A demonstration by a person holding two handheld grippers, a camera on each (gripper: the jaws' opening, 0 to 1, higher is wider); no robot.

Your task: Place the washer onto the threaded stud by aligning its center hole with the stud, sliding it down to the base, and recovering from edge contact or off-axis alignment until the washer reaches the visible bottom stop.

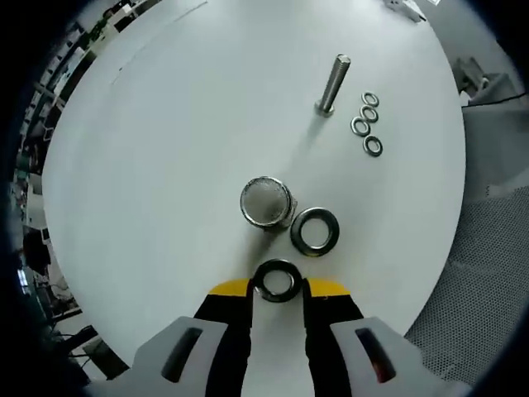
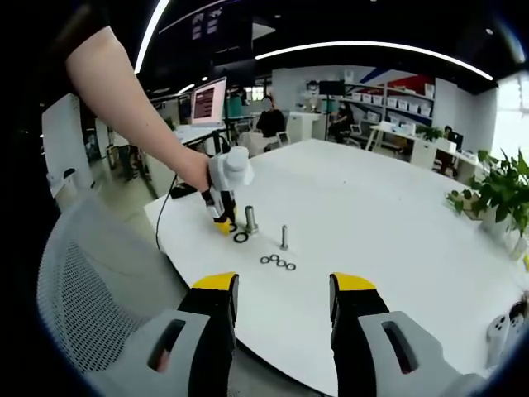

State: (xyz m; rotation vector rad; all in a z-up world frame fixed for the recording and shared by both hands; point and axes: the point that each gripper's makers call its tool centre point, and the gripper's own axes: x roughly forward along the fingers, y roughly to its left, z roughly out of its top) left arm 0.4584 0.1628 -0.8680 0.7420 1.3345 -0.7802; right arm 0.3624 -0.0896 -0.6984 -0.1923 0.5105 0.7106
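Observation:
A large threaded stud (image 1: pixel 266 203) stands upright on the white round table (image 1: pixel 165 149), seen from above. One large dark washer (image 1: pixel 315 231) lies flat just right of it. My left gripper (image 1: pixel 278 285) is shut on a second large washer (image 1: pixel 278 279), held between its yellow-tipped fingers just short of the stud. In the right gripper view a person's hand holds that left gripper (image 2: pixel 221 222) low beside the stud (image 2: pixel 250 219) and the lying washer (image 2: pixel 240 238). My right gripper (image 2: pixel 277 291) hangs open and empty over the table's near edge.
A smaller bolt (image 1: pixel 332 84) stands farther off with several small washers (image 1: pixel 366 124) beside it. A grey mesh chair (image 1: pixel 475 273) sits by the table edge. A potted plant (image 2: pixel 496 194) stands at the table's far right.

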